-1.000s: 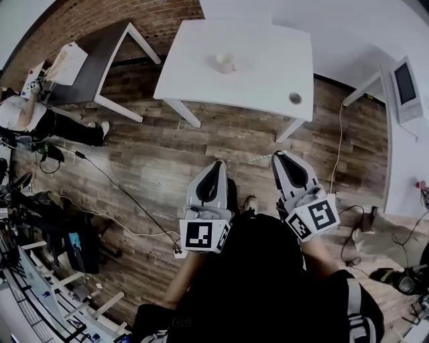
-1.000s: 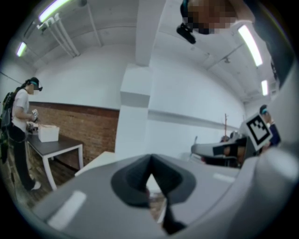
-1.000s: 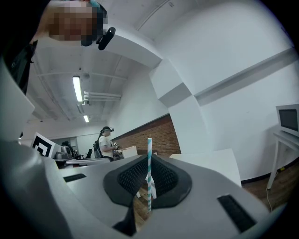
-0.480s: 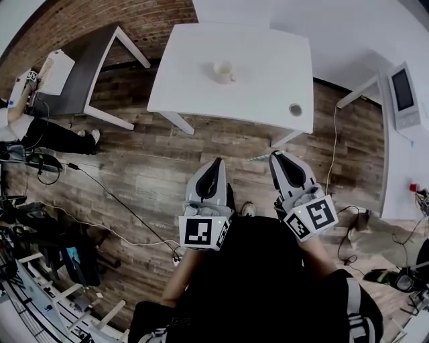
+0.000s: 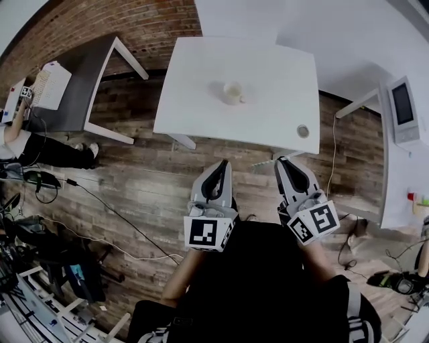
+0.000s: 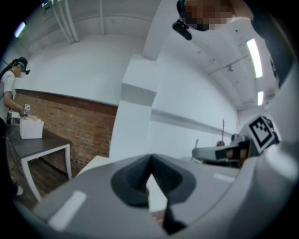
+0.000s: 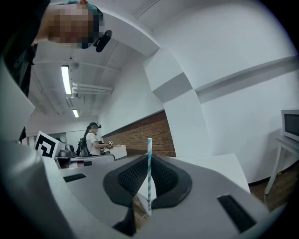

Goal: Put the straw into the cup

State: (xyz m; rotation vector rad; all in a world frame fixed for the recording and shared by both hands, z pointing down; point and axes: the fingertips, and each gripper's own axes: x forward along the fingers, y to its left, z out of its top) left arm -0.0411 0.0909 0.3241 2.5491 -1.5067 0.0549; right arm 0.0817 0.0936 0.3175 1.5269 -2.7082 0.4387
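Straw: striped teal and white, upright, pinched between the two jaws of the right gripper; upper end clear above the jaw tips, lower end down in the gap between the pads.

Right gripper: closed on the straw, held low in front of the person's dark torso, over the floor, pointed toward the table but short of its near edge.

Left gripper: just beside the right one, parallel to it, also over the floor. Jaw tips together, nothing between them; only a narrow wedge of light behind the closed tips.

Cup: pale, with a handle, upright near the middle of the white table, well apart from both grippers.

Disc: small, round, near the table's front right corner.

Desk: grey top, white legs, left of the table, against the brick wall; white box on it.

Person: at the far left edge, beside the desk; in the right gripper view, standing at the box with a headset on.

Appliance: white, dark-fronted, on a stand at the right; type not clear.
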